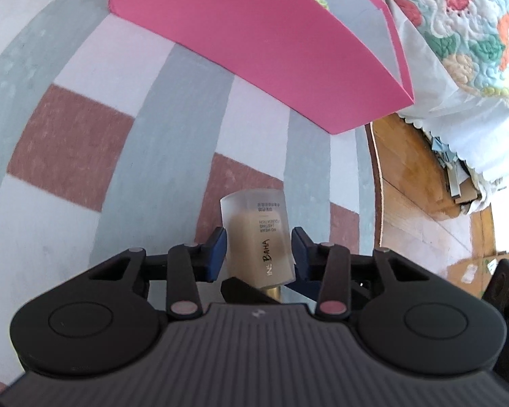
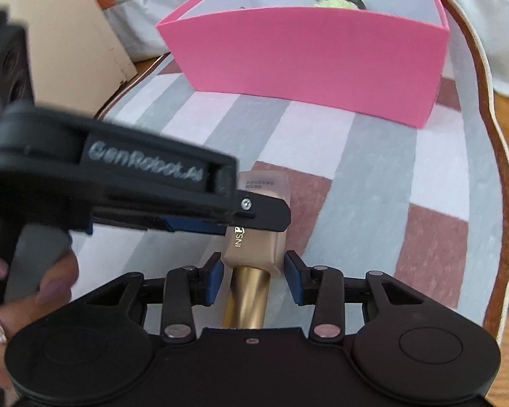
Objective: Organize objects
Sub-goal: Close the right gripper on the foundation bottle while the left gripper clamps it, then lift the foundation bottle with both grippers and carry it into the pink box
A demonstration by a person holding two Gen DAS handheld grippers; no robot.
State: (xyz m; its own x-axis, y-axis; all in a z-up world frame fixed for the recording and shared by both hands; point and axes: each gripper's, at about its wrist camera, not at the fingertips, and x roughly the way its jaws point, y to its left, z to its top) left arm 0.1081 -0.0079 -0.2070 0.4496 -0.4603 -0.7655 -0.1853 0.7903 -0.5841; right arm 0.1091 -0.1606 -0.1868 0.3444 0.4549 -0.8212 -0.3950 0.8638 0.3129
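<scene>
Green-and-black object (image 2: 339, 0) inside the pink cardboard box (image 2: 305, 61): mostly hidden behind box's near wall, can't identify. Frosted foundation bottle (image 2: 254, 237), in front of the box: label partly covered by blurred black left gripper (image 2: 264, 213). Its gold cap (image 2: 246, 298) runs under right gripper body. Hand (image 2: 23, 291) beside it cut off by frame edge.

Each tool has a black ribbed body, two round black discs, black linkage arms with silvery pivot pins, and blue pads on its fingers. The left tool (image 2: 254, 215), at the frame's left, bears white "GenRobot.AI" lettering and a silver screw. The right tool (image 2: 252, 276) matches it.
</scene>
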